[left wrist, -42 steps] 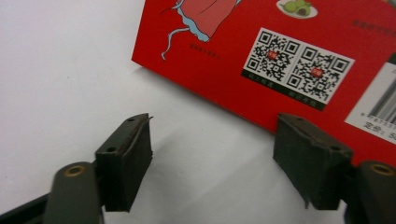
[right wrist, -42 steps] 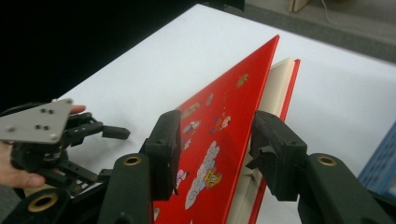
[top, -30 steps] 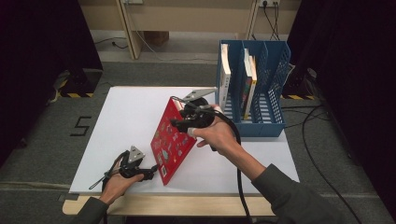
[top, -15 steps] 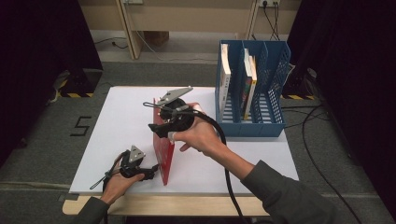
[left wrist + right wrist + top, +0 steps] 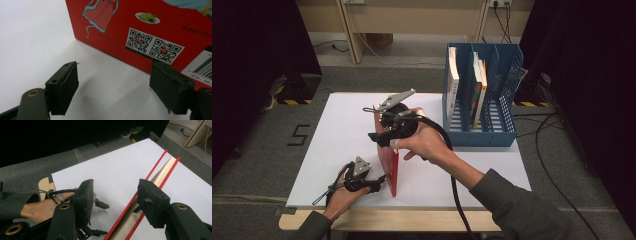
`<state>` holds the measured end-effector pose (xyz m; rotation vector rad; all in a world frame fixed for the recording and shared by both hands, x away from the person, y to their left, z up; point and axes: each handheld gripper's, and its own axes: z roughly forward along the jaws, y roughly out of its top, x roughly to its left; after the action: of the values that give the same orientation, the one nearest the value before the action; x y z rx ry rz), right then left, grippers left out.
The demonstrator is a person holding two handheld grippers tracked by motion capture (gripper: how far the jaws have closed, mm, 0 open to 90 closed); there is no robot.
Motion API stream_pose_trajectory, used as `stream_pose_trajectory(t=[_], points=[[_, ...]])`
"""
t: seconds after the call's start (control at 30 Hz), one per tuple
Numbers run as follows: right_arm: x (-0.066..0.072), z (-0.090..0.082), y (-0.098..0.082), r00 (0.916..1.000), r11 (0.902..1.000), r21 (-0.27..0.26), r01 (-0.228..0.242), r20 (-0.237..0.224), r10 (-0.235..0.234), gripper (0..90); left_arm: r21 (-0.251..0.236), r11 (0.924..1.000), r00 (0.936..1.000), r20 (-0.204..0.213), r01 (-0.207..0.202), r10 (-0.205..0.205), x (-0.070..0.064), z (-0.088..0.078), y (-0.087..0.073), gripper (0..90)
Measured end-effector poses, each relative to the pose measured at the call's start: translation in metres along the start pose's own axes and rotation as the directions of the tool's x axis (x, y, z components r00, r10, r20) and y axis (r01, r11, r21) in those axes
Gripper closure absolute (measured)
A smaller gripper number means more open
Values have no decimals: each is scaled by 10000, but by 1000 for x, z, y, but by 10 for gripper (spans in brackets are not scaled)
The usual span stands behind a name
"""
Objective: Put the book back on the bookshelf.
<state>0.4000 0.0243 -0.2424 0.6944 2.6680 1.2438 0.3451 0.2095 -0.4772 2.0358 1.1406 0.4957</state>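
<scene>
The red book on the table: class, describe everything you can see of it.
The red book is a thin paperback with glossy covers, cream page edges, a cartoon figure, two QR codes and a barcode. It stands upright on its edge on the white table. The right gripper straddles its top; the left gripper sits open beside its lower end.

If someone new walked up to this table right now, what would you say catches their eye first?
Most likely the red book standing on its edge in the middle of the white table, with the right gripper over its top and the left gripper low beside it. Its jaws are apart, with nothing between them. Next would be the blue file rack at the far right, with a few books standing in it.
</scene>
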Motion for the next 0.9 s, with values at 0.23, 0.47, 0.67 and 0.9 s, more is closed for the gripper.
stream_pose_trajectory(t=[0.23,0.47,0.67,0.9], points=[[-1,0,0,9999,10000,2,-50,-117,50,461,-75,9999,9999,98,134,-133,1,-1,0,213],[4,2,3,9997,10000,11,26,-229,-26,456,17,9993,9990,220,382,-382,4,0,-1,172],[2,-1,7,9996,9996,-157,-245,-159,242,389,37,9992,9989,250,396,-397,5,-1,-1,171],[-29,2,-6,9864,9847,668,-1610,-221,1628,366,135,9995,9991,298,289,-293,3,1,-1,169]])
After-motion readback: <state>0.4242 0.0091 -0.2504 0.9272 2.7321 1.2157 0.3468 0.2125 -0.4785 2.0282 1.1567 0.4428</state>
